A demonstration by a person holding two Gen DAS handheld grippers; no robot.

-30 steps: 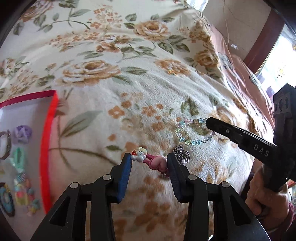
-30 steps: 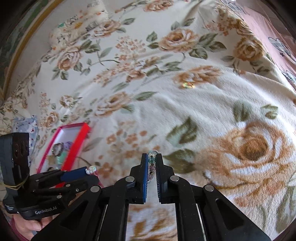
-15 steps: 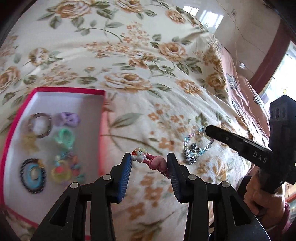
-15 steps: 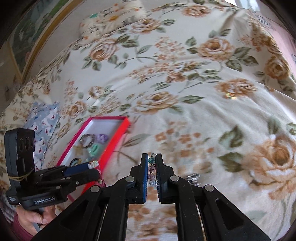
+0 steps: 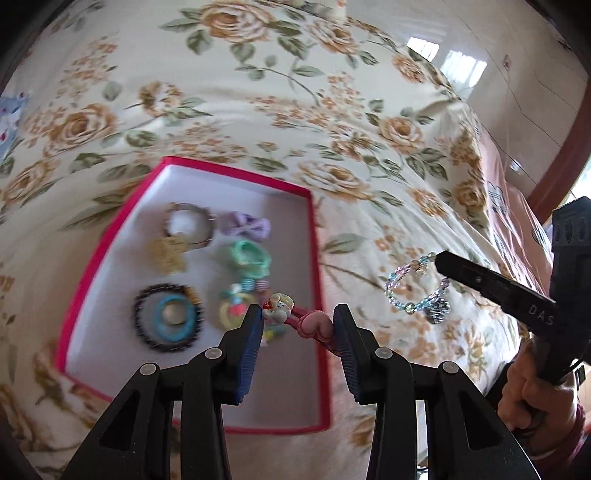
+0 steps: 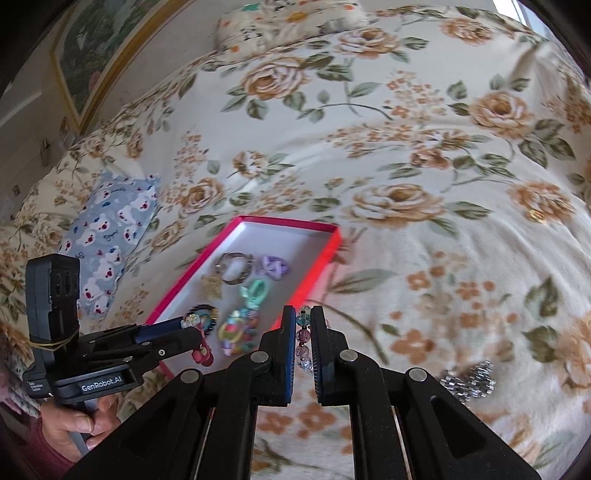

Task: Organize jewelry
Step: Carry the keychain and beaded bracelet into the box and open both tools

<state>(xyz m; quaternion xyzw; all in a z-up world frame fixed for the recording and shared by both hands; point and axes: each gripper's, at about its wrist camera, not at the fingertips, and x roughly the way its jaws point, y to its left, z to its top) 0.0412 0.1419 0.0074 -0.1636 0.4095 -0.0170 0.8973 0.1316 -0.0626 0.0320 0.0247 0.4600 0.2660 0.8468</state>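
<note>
Pastel bead bracelet w/ silver charm, pink cartoon hair clip

Jewelry box on bedspread

A bed fills the room, spread with a cream blanket printed in tan roses. A matching pillow lies at its head, a blue bear-print cushion nearby. A gilt-framed picture hangs behind. Daylight glares off the tiled floor.
</note>
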